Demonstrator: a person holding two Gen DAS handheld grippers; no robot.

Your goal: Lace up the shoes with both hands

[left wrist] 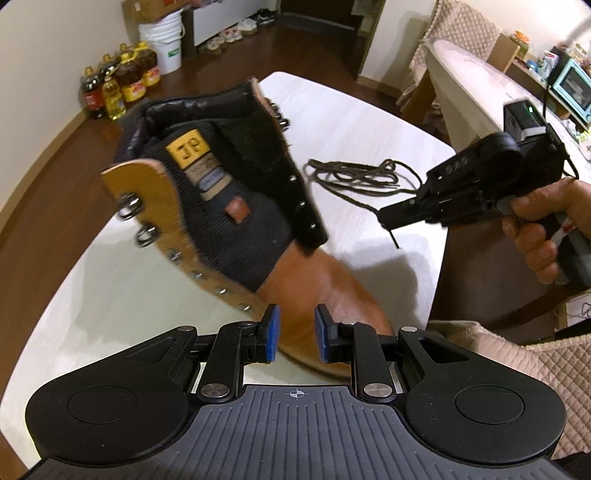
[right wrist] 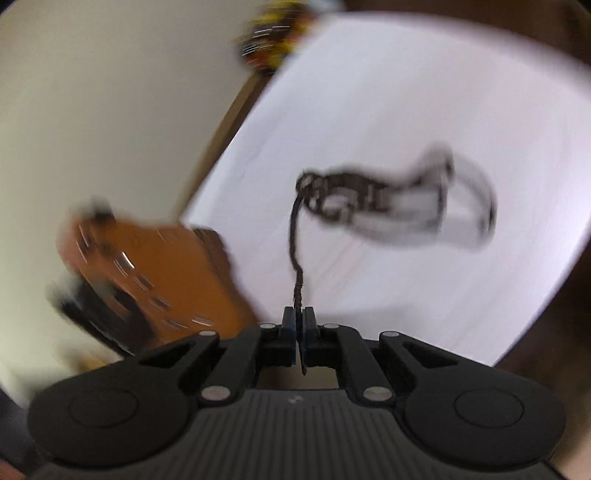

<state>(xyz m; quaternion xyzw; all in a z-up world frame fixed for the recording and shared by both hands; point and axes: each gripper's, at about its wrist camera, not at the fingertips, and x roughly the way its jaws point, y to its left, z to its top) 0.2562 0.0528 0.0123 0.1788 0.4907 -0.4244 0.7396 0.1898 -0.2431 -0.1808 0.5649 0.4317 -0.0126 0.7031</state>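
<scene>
A tan leather boot (left wrist: 221, 192) with a black tongue and metal eyelets lies tilted on the white table (left wrist: 369, 122), its opening towards the far left. My left gripper (left wrist: 297, 321) is open just over the boot's toe, and the pads are clear of the leather. A dark brown lace (left wrist: 362, 177) lies in loose coils to the right of the boot. My right gripper (left wrist: 386, 218), held by a hand (left wrist: 539, 229), is shut on one end of that lace. In the blurred right wrist view the lace (right wrist: 295, 240) runs from the shut right gripper (right wrist: 298, 317) up to the coils, and the boot (right wrist: 166, 266) is at the left.
Several cooking-oil bottles (left wrist: 122, 81) and a white bucket (left wrist: 166, 40) stand on the wooden floor at the far left. Pairs of shoes (left wrist: 236, 29) line the back wall. A quilted chair (left wrist: 461, 33), a second table (left wrist: 480, 85) and a teal oven (left wrist: 572, 88) are at the right.
</scene>
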